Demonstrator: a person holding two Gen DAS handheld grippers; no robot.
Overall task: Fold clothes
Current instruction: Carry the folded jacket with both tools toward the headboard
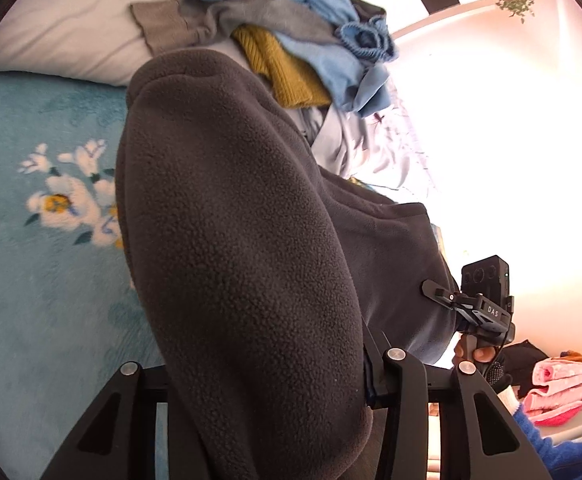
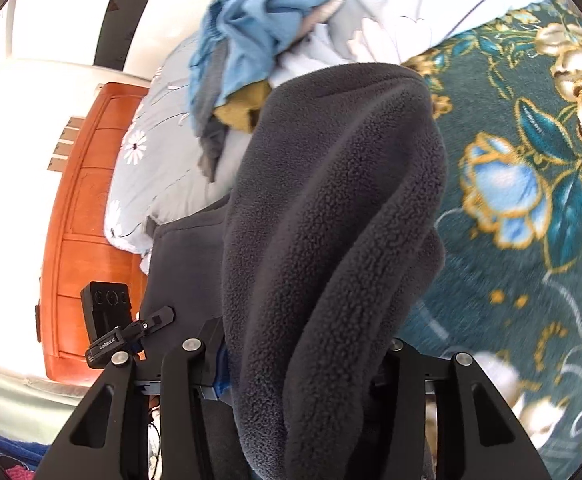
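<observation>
**Fleece pinched in both tongs above the bed**

Bedding fills both views: a teal floral blanket (image 1: 31, 280) under your left side, a darker flowered blanket (image 2: 531, 200) under your right. Your left gripper (image 1: 267, 392) and right gripper (image 2: 291, 372) each pinch a bunched fold of the dark grey fleece (image 1: 231, 220), which drapes over the jaws and stretches between them. Beyond it, a heap of blue, grey and mustard clothes (image 1: 291, 32) lies on pale sheets. Folded pink cloth (image 1: 563, 384) sits to your right.

tongs' tips (image 1: 275, 380) under dark fleece (image 1: 243, 220)
</observation>
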